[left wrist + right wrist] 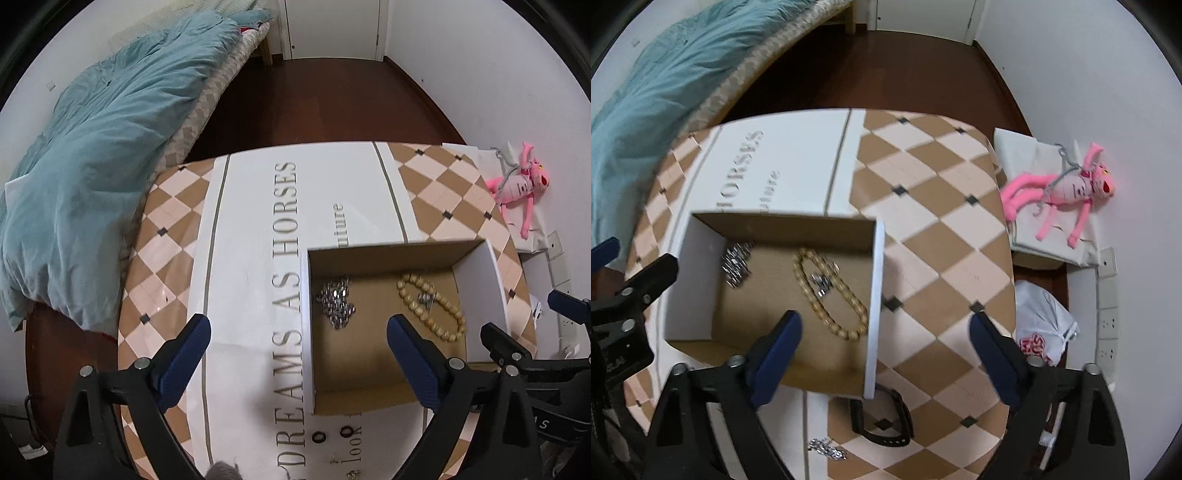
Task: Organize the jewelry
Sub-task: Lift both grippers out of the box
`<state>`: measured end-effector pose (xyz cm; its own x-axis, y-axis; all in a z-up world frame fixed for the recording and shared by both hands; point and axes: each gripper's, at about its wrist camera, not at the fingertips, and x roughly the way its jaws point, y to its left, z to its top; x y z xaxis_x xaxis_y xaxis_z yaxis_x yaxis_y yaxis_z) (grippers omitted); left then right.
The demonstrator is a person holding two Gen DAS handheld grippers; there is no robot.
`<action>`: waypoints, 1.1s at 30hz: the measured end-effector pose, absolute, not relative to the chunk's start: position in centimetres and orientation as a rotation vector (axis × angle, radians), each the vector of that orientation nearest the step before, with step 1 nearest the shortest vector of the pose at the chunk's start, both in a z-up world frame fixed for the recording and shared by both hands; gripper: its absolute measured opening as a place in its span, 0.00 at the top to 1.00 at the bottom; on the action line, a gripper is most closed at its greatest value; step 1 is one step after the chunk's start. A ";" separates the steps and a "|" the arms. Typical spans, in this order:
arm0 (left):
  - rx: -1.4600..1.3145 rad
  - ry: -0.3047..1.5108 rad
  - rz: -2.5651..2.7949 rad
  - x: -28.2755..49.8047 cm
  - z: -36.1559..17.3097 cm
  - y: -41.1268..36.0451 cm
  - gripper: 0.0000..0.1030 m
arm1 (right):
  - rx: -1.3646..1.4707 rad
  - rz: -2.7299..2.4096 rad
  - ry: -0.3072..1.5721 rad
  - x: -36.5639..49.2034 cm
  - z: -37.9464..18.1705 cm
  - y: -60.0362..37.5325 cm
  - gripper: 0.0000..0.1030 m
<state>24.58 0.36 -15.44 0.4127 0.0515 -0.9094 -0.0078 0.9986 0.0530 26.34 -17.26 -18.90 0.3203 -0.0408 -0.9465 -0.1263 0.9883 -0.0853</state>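
Brown cardboard lines the open white box [399,332] on the checked bench [162,236], and in it lie a silver chain bracelet [337,302] at the left and a tan bead bracelet [430,308] at the right with a small silver piece [424,298] on its beads. Both the left gripper [298,334] and the right gripper [884,332] hang over the box with jaws wide apart and nothing between them. A black watch [886,421] and another silver piece [827,448] lie on the bench just outside the box's near corner.
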 end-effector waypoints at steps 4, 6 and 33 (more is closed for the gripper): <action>0.021 1.146 0.042 24.0 -15.8 0.2 0.05 | -0.151 0.037 1.234 25.5 -19.5 -17.6 0.03; 0.014 1.141 0.044 23.8 -15.7 0.2 0.05 | -0.151 0.027 1.227 25.3 -19.6 -17.8 0.03; -0.045 0.955 0.056 16.3 -5.7 -0.1 0.05 | -0.062 0.044 0.967 17.1 -7.6 -19.3 0.03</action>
<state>16.25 -0.13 -5.73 0.5761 0.0279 -0.8169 -0.0678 0.9976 -0.0137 17.08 -19.28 -7.65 0.5674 0.0099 -0.8234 -0.0650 0.9973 -0.0328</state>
